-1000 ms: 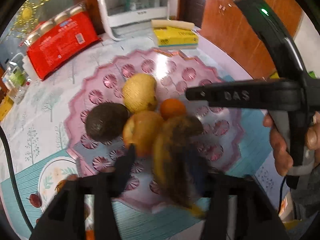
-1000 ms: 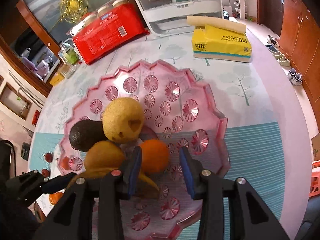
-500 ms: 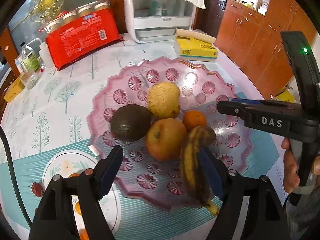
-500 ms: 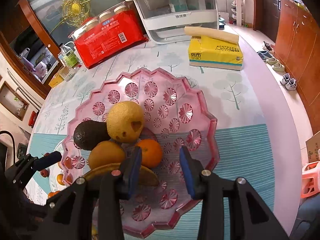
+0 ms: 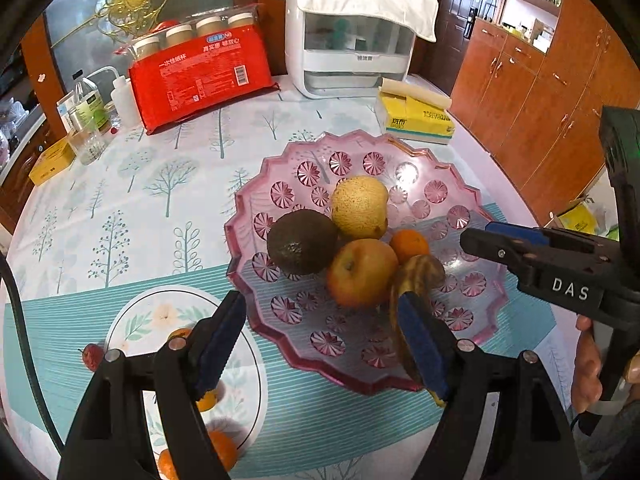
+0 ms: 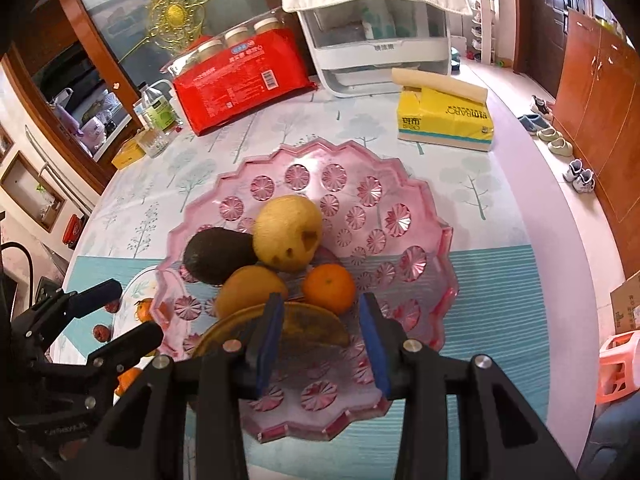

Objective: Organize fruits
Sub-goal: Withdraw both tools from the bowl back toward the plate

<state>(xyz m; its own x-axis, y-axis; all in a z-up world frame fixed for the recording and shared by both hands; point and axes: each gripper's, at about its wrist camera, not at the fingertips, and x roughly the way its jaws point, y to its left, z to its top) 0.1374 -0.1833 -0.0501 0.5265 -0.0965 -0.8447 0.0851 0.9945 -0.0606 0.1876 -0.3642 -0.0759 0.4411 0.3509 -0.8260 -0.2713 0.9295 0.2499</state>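
Note:
A pink glass fruit tray (image 5: 404,160) (image 6: 424,216) holds an avocado (image 5: 301,241) (image 6: 218,255), a yellow pear (image 5: 360,207) (image 6: 288,232), an apple (image 5: 360,272) (image 6: 250,286), a small orange (image 5: 409,245) (image 6: 329,288) and a browned banana (image 5: 414,280) (image 6: 308,326). My left gripper (image 5: 320,344) is open and empty above the tray's near left rim. My right gripper (image 6: 322,344) is open and empty above the banana and the tray's near side; it also shows in the left wrist view (image 5: 520,248).
A white plate (image 5: 132,320) with small oranges (image 5: 220,448) and red fruits (image 5: 93,356) lies left of the tray. At the back stand a red cup pack (image 5: 200,76), a white appliance (image 5: 352,48), a yellow tissue box (image 5: 416,116) and bottles (image 5: 86,116).
My left gripper let go of the banana, opened wide and drew back and up; the banana now lies in the tray. My right gripper also pulled back a little.

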